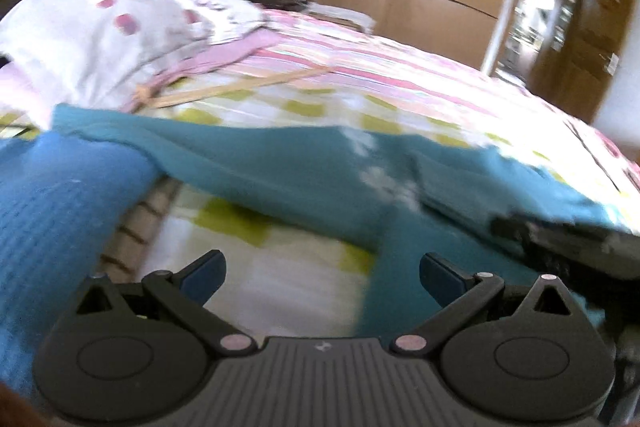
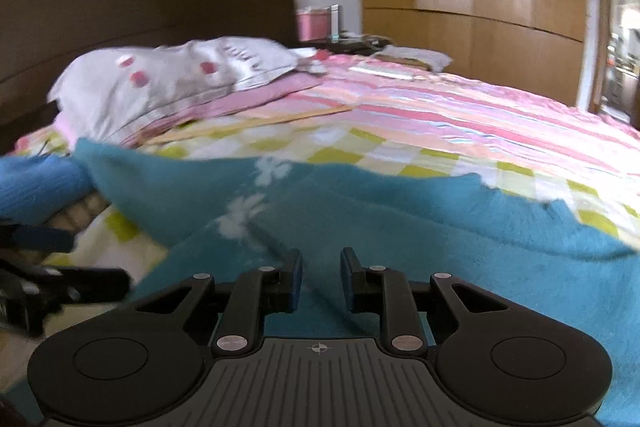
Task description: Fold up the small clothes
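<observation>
While the teal garment (image 2: pixel 400 227) lies spread flat across the bed (image 2: pixel 460 115), it sits directly ahead of and beneath the right gripper (image 2: pixel 320 279), presumably laid out so an edge can be taken for folding; that gripper's jaws stand a little apart with teal cloth showing in the gap, gripping nothing that I can make out; the left gripper (image 1: pixel 322 277) hangs with its jaws wide apart over bare checked bedding, the teal garment (image 1: pixel 280 171) just ahead and to its right, likely poised to catch a hem; the cloth looks fuzzy and fleecy, soft-edged, with pale flower motifs (image 2: pixel 256 187); a ribbed blue knit (image 1: pixel 60 211) lies to the left gripper's left; a white pillow (image 2: pixel 168 83) rests well ahead
</observation>
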{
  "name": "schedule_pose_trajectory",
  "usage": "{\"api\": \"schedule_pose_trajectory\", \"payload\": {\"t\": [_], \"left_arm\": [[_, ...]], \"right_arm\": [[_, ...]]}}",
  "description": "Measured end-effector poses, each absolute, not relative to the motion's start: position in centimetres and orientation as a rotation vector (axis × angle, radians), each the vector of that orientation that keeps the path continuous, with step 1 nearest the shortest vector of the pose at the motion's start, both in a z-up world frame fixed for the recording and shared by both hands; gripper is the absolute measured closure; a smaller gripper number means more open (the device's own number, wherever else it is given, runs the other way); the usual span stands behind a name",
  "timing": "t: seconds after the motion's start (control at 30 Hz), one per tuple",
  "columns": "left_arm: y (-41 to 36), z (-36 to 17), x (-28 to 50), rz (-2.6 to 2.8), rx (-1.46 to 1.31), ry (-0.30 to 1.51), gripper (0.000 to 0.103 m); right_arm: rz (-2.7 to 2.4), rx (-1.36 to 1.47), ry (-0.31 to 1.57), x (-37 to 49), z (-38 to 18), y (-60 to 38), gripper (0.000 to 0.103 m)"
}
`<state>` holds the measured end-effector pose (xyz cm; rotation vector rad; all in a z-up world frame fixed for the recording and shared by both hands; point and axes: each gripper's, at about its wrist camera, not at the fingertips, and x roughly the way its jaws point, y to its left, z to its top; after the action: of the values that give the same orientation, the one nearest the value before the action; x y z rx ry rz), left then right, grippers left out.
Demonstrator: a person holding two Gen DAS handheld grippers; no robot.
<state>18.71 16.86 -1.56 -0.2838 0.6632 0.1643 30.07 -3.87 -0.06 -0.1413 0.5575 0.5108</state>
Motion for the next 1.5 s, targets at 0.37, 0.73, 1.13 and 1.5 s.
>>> {"api": "schedule_pose_trajectory", "payload": {"t": [0.37,0.73,1.13,1.5], "left_arm": [[21.4,-3.2,22.8,0.317,-0.485,0.646,0.0],[23.9,-4.8,26.6,0.432,-0.628,0.569,0.0],[21.7,-0.4,29.1,0.343,-0.45,0.483,0.04],[6.8,3.4,29.6,-0.032,-0.121,0.412,0.04]], "right_arm": [[0.477,-0.029,0.593,30.5,-1.6,-4.6,0.08],[0.482,0.041,0.579,30.5,-2.2,-5.5,0.08],[0.478,0.103,0.583,29.6,-1.4,-6.3,0.08],[0.369,0.205,0.582,27.3,0.5,-12.7,0.08]]}}
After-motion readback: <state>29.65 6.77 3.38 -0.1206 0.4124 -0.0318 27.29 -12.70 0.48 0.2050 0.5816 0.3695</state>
